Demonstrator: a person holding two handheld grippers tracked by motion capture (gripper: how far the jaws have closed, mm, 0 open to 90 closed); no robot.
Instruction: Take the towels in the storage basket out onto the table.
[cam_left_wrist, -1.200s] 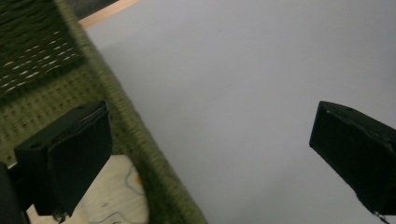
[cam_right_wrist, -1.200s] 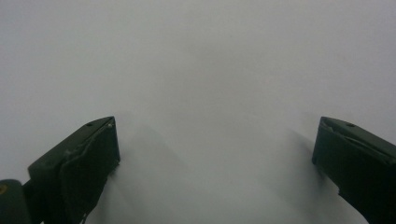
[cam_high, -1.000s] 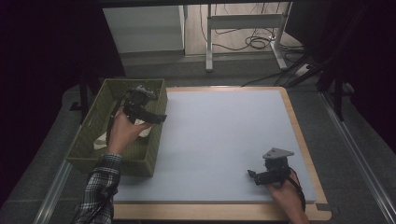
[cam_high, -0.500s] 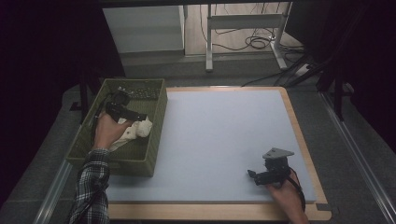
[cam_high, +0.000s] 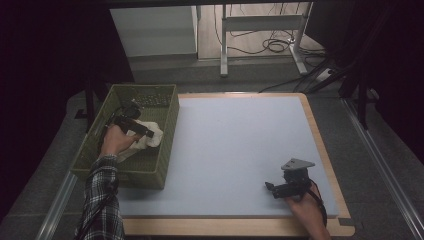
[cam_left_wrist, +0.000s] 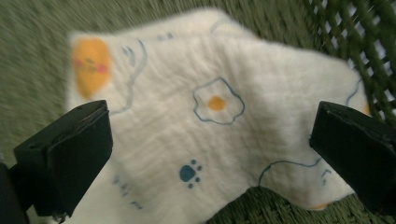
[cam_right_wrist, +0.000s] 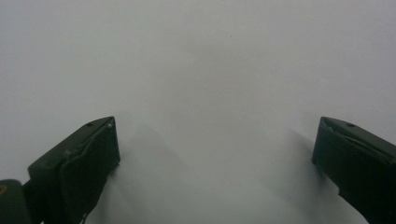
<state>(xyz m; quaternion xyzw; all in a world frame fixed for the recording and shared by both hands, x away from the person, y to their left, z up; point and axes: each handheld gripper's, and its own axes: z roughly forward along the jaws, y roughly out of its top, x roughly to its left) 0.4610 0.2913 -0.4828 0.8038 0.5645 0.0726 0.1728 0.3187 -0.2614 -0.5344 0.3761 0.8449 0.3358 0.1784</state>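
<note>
While my left claw (cam_left_wrist: 205, 154) hangs released over the cloth (cam_left_wrist: 219, 135), nothing is grasped yet: the cloth lies inside the basket (cam_high: 165, 150). Closing, lifting and carrying it out are all left, I judge. My right claw (cam_high: 271, 188) rests released on the bench (cam_high: 235, 145).

No words, brands or numbers can be read. On the white cloth (cam_left_wrist: 219, 135) only printed pictures are seen: a fried egg, a blue paw print and an orange blob.
</note>
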